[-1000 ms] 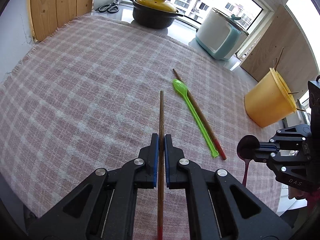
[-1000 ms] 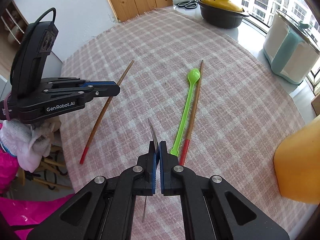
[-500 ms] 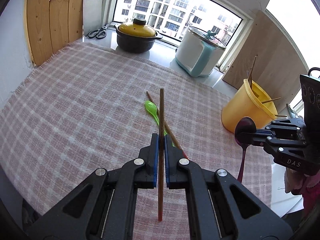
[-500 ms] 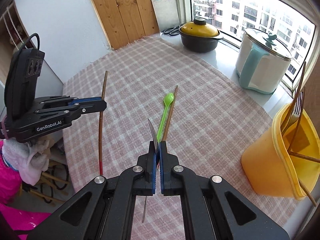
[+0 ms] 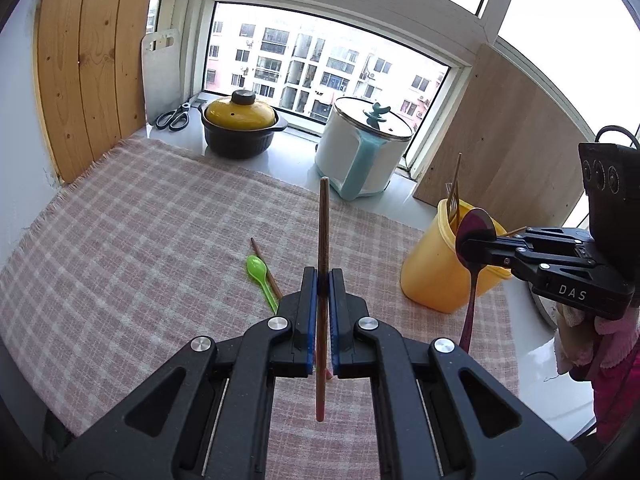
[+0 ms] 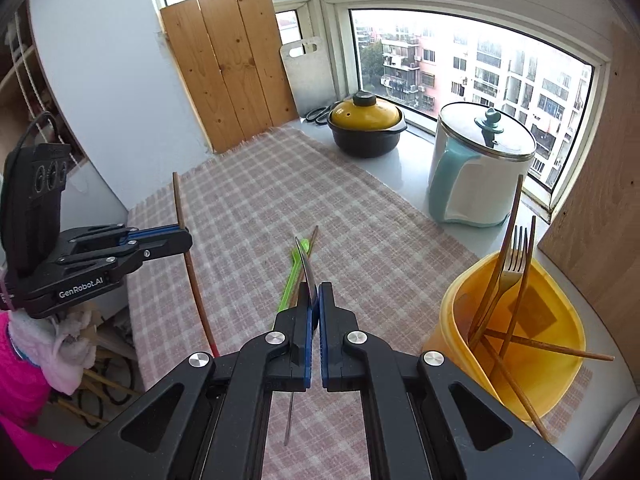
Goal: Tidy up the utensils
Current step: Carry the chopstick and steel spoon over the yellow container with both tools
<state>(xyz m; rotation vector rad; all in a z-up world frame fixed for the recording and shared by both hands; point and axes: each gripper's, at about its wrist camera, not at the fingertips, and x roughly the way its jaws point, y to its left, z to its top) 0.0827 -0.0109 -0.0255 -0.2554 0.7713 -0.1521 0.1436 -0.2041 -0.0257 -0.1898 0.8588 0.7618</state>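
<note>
My left gripper (image 5: 323, 276) is clamped on a long brown wooden chopstick with a red tip (image 5: 322, 280), which now stands nearly upright in the air instead of lying low over the cloth as it did a second ago. To its right, on the pink-and-white checked cloth (image 5: 140, 240) covering the worktop, a lime-green plastic spoon (image 5: 260, 276) and a second brown wooden chopstick (image 5: 266, 270) lie side by side, not yet collected. Further right, my right gripper (image 6: 315, 304) is closed on a dark purple metal spoon (image 5: 474, 236), bowl up. It too has risen, and the yellow plastic utensil tub (image 6: 472, 312) has come into full view just beside it, already holding a fork and several chopsticks. I judge both pieces are on their way to that tub, with two more to fetch afterwards.

Along the far edge, on the pale windowsill, sit black-handled scissors (image 5: 173, 117), a black pot with a yellow lid (image 5: 240, 128) and a white-and-teal cooker (image 5: 362, 152). Wooden boards flank the window, and apartment blocks show outside.
</note>
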